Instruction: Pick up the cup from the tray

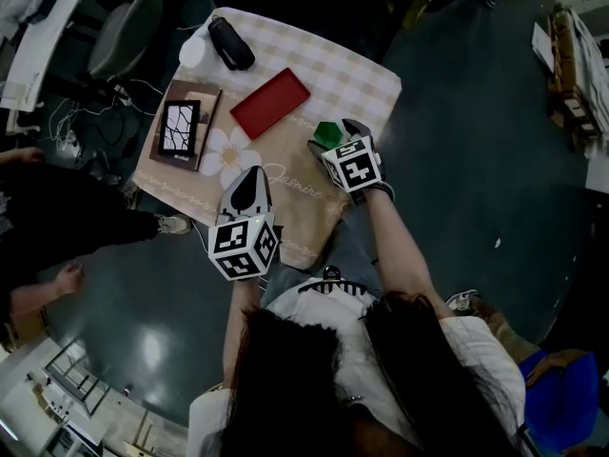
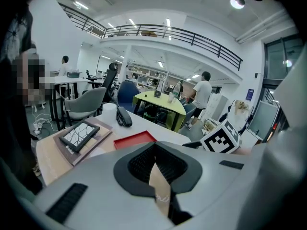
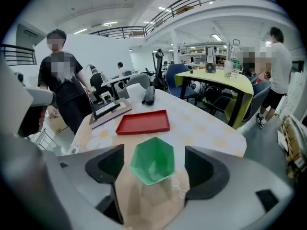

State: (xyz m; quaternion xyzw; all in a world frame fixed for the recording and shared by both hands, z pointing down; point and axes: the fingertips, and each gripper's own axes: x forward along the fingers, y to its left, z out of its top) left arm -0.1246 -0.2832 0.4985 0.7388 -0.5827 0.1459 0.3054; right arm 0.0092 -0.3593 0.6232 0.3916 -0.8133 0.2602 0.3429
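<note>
Table (image 1: pixel 366 79) under a checked cloth with a daisy print. Item: green faceted cup (image 3: pixel 153 159), upright on the cloth toward the near right of the table, off the red tray (image 1: pixel 270 102) and just nearer than it, not touching it. Item: right gripper (image 1: pixel 336 136), pointed steeply down at the cup, jaws spread wide on either side of it; cloth shows between each pad and the cup's wall, so nothing is gripped. Item: left gripper (image 2: pixel 154 147), low over the near edge of the table, left of the cup and well apart from it; jaws closed tip to tip, nothing between them, only cloth seen through the slit behind. Item: dark framed panel with a cracked pattern (image 1: pixel 180 127), lying on a brown board at the far left. Item: black oblong object (image 1: pixel 230 43) at the far edge, just beside a white cylinder (image 1: pixel 193 52); what either is cannot be told.
</note>
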